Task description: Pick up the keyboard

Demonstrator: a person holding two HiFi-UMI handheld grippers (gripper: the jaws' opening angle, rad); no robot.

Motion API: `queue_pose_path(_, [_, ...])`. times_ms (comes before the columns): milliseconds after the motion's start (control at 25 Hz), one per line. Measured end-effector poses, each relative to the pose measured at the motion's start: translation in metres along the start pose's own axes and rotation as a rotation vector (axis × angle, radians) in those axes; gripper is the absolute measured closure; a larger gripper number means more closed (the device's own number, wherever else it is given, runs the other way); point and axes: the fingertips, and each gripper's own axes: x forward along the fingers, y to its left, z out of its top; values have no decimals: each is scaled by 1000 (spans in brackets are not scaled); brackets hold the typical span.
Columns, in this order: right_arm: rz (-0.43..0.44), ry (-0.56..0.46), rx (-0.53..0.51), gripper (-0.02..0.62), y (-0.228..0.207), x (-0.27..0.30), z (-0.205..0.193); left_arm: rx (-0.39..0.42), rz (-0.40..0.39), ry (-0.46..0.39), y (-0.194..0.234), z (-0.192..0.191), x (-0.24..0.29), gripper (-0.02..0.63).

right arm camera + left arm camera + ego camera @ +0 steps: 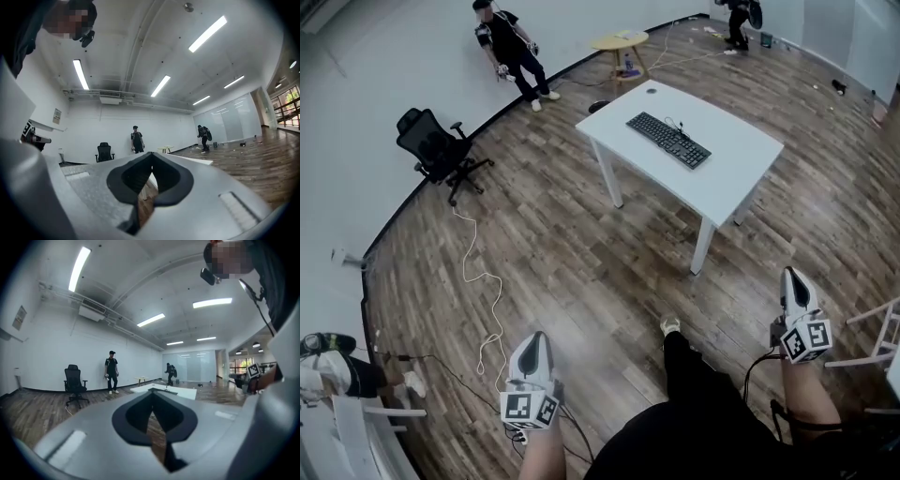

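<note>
Well ahead on the white bench, the keyboard should be approached, and the clenched, empty left tool and right tool opened on arrival

Pale grey tongs, black-and-white marker cubes

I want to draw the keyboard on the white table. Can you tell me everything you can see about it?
The keyboard is black, long and thin, plastic by its look, with rows of small keys. It lies flat and slantwise near the middle of the white table. A thin dark cable curls at its far long edge. Nothing else touches it.
</note>
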Motion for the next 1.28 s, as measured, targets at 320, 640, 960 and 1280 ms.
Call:
queue_pose_path(320, [-8,23,-22,594,-31,188,-26,28,23,-46,49,48,172,603])
queue_pose_path(640, [-20,0,-34,594,-71,324,-1,34,20,-92,81,103,321,603])
queue_pose_path(960, [-30,4,-33,594,-87,397,-14,59,-33,-79,85,113,405,603])
queue_pose_path(1280, [-125,-42,-64,592,-97,440,-12,115,-174,-89,106,126,518,603])
